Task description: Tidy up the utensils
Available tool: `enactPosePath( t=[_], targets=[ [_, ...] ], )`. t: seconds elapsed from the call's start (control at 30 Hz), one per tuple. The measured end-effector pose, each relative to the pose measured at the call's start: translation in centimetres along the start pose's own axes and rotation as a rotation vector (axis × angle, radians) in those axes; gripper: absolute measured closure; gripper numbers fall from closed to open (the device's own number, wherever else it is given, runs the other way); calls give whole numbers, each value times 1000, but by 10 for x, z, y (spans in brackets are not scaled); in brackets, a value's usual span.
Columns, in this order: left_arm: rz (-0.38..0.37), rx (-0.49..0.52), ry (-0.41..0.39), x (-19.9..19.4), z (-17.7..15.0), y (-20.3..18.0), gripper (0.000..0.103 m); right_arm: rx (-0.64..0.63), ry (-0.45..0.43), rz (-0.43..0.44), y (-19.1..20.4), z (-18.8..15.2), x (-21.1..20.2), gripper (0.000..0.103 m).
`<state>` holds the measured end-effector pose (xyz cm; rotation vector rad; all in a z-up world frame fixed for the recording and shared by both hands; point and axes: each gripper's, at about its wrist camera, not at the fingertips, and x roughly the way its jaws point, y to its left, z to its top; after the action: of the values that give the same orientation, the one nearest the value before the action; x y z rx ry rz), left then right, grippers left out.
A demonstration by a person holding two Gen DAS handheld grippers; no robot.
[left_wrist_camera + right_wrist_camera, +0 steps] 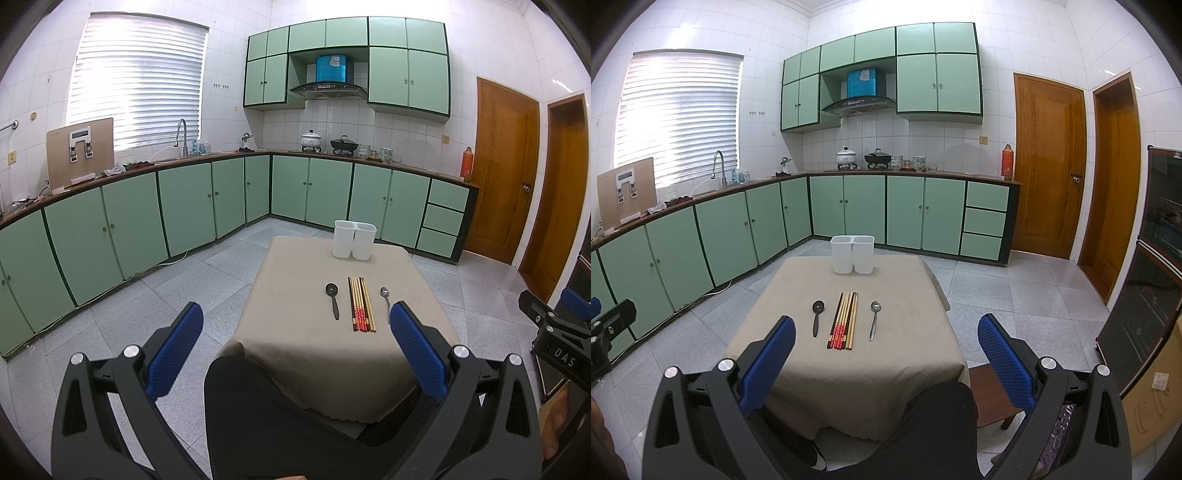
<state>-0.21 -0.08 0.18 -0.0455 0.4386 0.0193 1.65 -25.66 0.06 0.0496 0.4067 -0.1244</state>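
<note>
Two grippers are held low before a small table (295,350), each with its blue-padded fingers spread wide and nothing between them. Left gripper (296,341), seen in its own wrist view, hovers over the person's dark-clad leg (266,413) and the table's near edge; right gripper (886,347) likewise hangs short of the table, above the cloth's near drop. Neither touches any utensil. On the beige cloth, three groups lie side by side, well apart from the grippers: a black spoon (816,316) at left, a bundle of chopsticks (844,320) in the middle, a metal spoon (874,318) at right, all with handles toward the viewer. Beyond them, near the far edge, stands a white holder (852,254) with two compartments, upright and apparently empty. Farther back: grey tiled floor (1015,295), green cabinets (849,206), a counter with pots, a bright window with blinds, and wooden doors (1049,162) at right.
</note>
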Motion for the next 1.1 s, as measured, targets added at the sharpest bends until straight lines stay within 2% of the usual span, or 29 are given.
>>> enactPosePath(
  t=[0.53,0.7,0.8,0.93,1.0,1.07,1.1],
  targets=[
    [2,1,4,3,1,1,5,4,4,1,-4,0,2,6],
    [1,27,-2,14,-1,0,5,8,14,8,-8,3,15,6],
    [-45,31,36,40,0,1,5,10,22,1,-13,2,31,6],
    [-110,26,135,96,-1,2,5,-1,67,5,-18,0,67,6],
    [-129,23,173,118,-3,2,5,-11,124,39,-18,-5,95,13],
    [-136,25,210,143,-6,0,5,-27,177,73,-16,-11,123,26],
    [-138,27,229,156,-7,-1,5,-27,195,90,-15,-14,133,29]
  ],
)
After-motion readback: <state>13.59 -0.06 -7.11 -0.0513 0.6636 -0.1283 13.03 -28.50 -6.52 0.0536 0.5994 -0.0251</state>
